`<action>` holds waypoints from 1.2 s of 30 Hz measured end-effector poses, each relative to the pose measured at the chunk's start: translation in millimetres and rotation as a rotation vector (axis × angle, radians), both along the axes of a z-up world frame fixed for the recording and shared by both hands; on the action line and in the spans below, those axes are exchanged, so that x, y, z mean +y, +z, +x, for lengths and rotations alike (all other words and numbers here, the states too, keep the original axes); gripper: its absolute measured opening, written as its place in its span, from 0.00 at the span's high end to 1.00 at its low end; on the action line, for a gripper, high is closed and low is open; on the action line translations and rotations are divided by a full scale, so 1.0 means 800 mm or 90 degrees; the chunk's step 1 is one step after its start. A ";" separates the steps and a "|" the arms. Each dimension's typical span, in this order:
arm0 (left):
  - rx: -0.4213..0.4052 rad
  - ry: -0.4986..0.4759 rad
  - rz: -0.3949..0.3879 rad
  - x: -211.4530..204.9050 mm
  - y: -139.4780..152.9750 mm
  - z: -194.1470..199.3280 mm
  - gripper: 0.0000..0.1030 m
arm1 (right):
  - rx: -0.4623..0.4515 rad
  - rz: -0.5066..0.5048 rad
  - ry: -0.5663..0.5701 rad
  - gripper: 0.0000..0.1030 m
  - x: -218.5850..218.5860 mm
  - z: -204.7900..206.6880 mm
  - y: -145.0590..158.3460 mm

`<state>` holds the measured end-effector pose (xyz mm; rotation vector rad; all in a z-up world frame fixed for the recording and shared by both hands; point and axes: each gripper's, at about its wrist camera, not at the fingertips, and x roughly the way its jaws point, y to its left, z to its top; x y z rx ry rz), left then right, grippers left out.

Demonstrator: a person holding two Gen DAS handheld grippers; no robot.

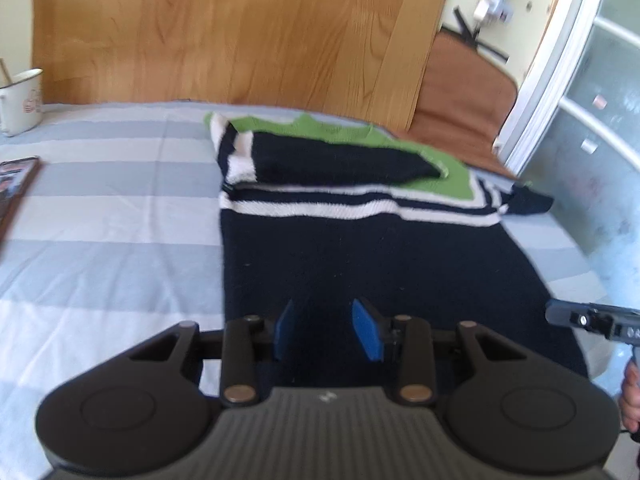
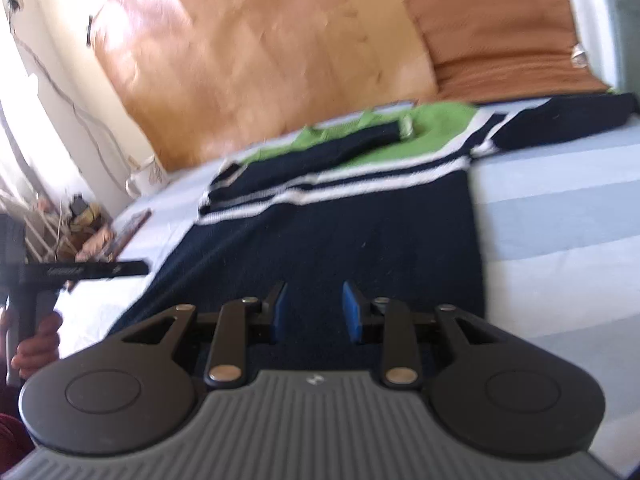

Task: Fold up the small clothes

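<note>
A small knit sweater (image 1: pixel 380 256), navy with white stripes and a green yoke, lies flat on the striped bed cover (image 1: pixel 112 216). Its left sleeve (image 1: pixel 340 160) is folded across the chest; its right sleeve (image 2: pixel 560 120) sticks out to the side. My left gripper (image 1: pixel 326 328) is open and empty above the sweater's hem near its left side. My right gripper (image 2: pixel 314 314) is open and empty over the hem of the sweater (image 2: pixel 340 232), towards its right side. Each gripper's body shows at the edge of the other's view.
A wooden headboard (image 1: pixel 240 32) stands behind the bed, with a brown cushion (image 1: pixel 460 92) beside it. A white enamel mug (image 1: pixel 20 100) and a framed picture (image 1: pixel 16 184) sit at the far left. A glazed door (image 1: pixel 580 100) is on the right.
</note>
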<state>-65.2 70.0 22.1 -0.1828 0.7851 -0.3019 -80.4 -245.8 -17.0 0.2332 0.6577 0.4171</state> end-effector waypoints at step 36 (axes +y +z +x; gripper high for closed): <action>-0.109 -0.104 0.079 -0.096 -0.036 0.076 0.48 | -0.075 0.052 -0.377 0.51 -0.172 0.045 0.065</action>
